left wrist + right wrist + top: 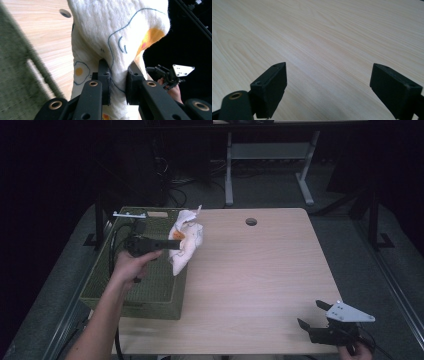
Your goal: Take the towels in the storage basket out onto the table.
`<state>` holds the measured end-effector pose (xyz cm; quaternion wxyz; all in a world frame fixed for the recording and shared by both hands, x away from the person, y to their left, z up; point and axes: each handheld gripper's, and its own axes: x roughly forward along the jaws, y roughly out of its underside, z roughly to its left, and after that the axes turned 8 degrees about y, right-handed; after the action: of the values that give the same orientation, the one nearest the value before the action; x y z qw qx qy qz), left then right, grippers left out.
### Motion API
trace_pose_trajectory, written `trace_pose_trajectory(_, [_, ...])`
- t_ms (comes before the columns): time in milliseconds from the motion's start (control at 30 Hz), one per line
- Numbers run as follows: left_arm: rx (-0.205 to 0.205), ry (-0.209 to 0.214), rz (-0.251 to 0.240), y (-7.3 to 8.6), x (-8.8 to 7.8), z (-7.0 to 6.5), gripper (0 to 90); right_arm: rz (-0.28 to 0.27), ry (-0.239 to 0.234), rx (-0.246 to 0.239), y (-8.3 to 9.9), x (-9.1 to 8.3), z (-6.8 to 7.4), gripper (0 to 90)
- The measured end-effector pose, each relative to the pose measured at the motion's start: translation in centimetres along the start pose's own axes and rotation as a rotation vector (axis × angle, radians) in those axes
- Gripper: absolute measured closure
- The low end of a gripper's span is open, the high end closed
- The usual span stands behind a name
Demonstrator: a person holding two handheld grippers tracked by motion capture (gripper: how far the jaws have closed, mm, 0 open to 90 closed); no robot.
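Observation:
A white cloth [186, 240] printed with fried eggs hangs in the air beside the right rim of a green basket [142, 285], over the table's left side. My left gripper [176, 243] is shut on the cloth, which bunches between the two black pads [105, 75] in the left gripper view, where the cloth [117, 32] drapes upward over them. My right gripper [310, 315] rests near the table's front right corner, open, with bare wood [322, 45] between its jaws. The right gripper [162, 72] also appears far off in the left gripper view.
The wooden table [260, 270] has a round cable hole [251, 221] at the back. The green basket stands on its left edge with a white strip [129, 214] at its far rim. Desk legs [229, 170] and cables stand on the dark floor behind.

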<state>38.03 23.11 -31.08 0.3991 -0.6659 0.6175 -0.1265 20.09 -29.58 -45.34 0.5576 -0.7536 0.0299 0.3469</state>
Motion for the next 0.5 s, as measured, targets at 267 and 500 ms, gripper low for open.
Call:
trace_pose_trajectory(267, [0.022, 0.014, 0.024, -0.2, 1.5, -0.7, 77.9, 0.006, -0.012, -0.011, -0.2, 0.2, 0.4, 13.9])
trace_pose_trajectory(500, [0.029, 0.025, 0.02, -0.3, 2.7, -1.1, 77.9, -0.007, -0.007, -0.007, -0.2, 0.2, 0.3, 13.8])
